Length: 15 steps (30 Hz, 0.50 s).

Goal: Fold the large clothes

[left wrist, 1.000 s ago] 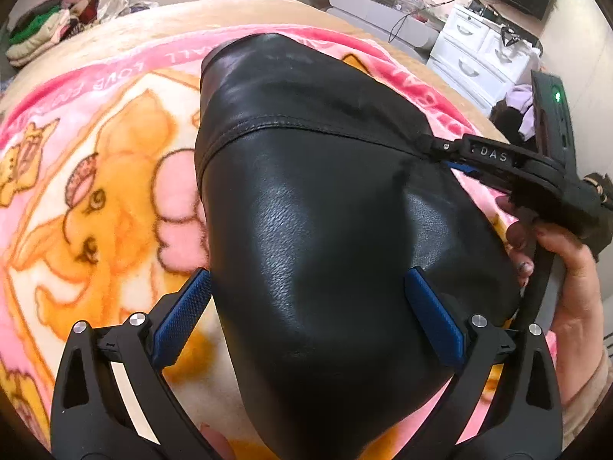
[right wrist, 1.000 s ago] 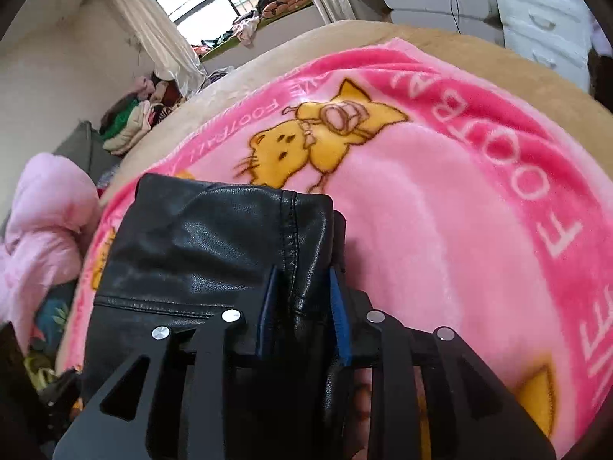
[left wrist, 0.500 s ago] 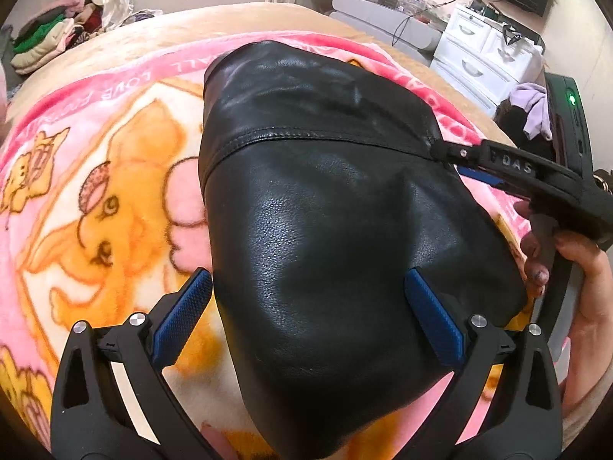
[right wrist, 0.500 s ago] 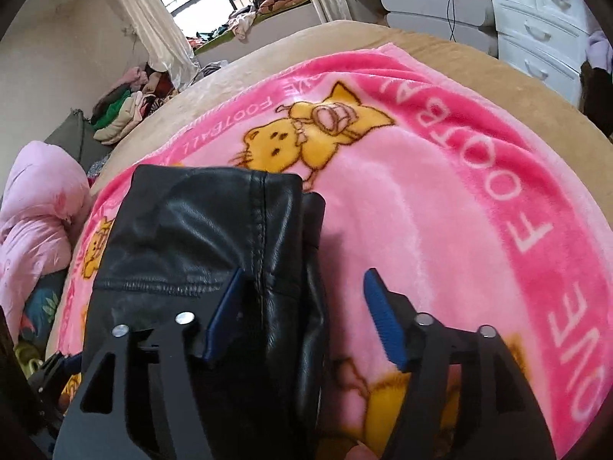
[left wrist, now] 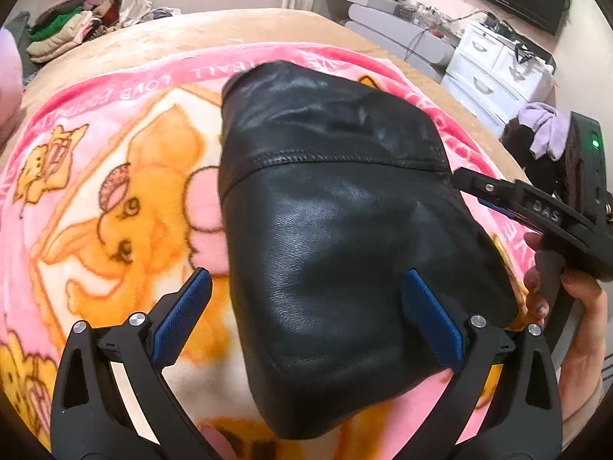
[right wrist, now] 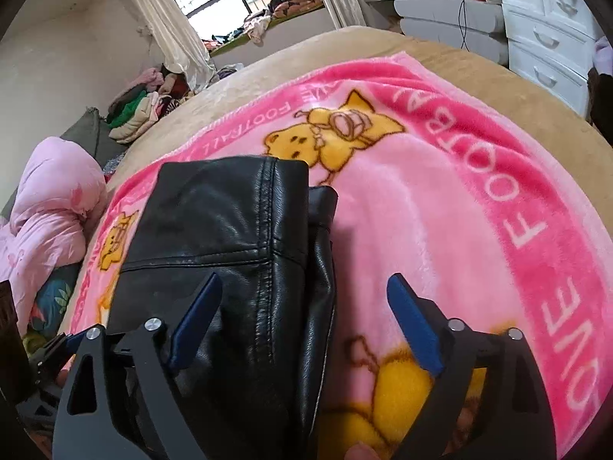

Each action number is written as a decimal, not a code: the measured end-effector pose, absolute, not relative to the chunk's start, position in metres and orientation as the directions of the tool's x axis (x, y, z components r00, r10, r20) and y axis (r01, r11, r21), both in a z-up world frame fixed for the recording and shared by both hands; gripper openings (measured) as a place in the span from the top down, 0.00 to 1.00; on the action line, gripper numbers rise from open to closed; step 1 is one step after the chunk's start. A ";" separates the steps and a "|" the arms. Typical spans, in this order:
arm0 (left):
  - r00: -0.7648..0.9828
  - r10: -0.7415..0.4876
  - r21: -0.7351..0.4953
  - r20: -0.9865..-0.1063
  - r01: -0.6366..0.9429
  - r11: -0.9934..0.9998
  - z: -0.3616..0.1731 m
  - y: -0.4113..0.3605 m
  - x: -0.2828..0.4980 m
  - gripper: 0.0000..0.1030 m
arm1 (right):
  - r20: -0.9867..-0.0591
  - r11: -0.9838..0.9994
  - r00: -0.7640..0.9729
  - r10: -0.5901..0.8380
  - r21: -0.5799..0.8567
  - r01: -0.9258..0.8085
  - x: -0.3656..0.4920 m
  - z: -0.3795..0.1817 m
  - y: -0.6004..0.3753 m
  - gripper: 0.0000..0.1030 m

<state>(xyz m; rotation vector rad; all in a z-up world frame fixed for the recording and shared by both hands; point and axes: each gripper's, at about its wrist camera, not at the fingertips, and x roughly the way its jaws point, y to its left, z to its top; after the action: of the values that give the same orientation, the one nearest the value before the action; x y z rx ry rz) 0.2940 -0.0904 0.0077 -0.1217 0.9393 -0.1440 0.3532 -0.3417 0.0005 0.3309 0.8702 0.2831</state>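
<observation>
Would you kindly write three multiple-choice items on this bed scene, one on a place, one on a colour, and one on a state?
1. Where does the folded black leather garment lie?
A. on the pink cartoon-print fleece blanket
B. on the white chest of drawers
C. on the window ledge

2. What colour are the pads on the gripper fingers?
A. red
B. blue
C. green

3. How does the right gripper stand?
A. shut on the garment
B. out of view
C. open, jaws apart over the garment's edge

Answers:
1 A, the garment rests flat on the blanket on the bed.
2 B, the pads show blue in both wrist views.
3 C, the fingers are wide apart; the left gripper is open too.
</observation>
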 end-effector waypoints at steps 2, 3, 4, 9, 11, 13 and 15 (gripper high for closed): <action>0.588 -0.170 -0.167 -0.791 0.060 0.984 0.012 -0.089 0.291 0.08 | -0.682 0.908 0.625 0.380 0.403 -0.113 0.349 0.006 -0.343 0.08; 0.592 -0.168 -0.166 -0.789 0.059 0.984 0.013 -0.089 0.290 0.08 | -0.677 0.908 0.630 0.382 0.402 -0.119 0.347 0.010 -0.343 0.07; 0.598 -0.161 -0.158 -0.785 0.059 0.986 0.016 -0.089 0.287 0.08 | -0.673 0.909 0.634 0.382 0.398 -0.126 0.345 0.013 -0.342 0.07; 0.624 -0.141 -0.139 -0.769 0.052 0.989 0.027 -0.088 0.274 0.08 | -0.647 0.921 0.671 0.363 0.356 -0.155 0.325 0.029 -0.336 0.05; 0.630 -0.137 -0.137 -0.764 0.049 0.989 0.031 -0.088 0.270 0.08 | -0.635 0.927 0.686 0.357 0.334 -0.173 0.315 0.035 -0.333 0.05; 0.639 -0.134 -0.133 -0.758 0.049 0.990 0.035 -0.087 0.264 0.08 | -0.628 0.939 0.704 0.330 0.291 -0.181 0.306 0.041 -0.330 0.05; 0.647 -0.132 -0.128 -0.751 0.053 0.990 0.038 -0.086 0.258 0.08 | -0.613 0.946 0.724 0.317 0.255 -0.199 0.294 0.047 -0.325 0.05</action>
<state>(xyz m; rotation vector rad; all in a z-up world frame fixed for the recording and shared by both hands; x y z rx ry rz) 0.2581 -0.0861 0.0378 -0.0976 0.8610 -0.1050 0.2938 -0.3247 0.0466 0.1762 0.7067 0.2862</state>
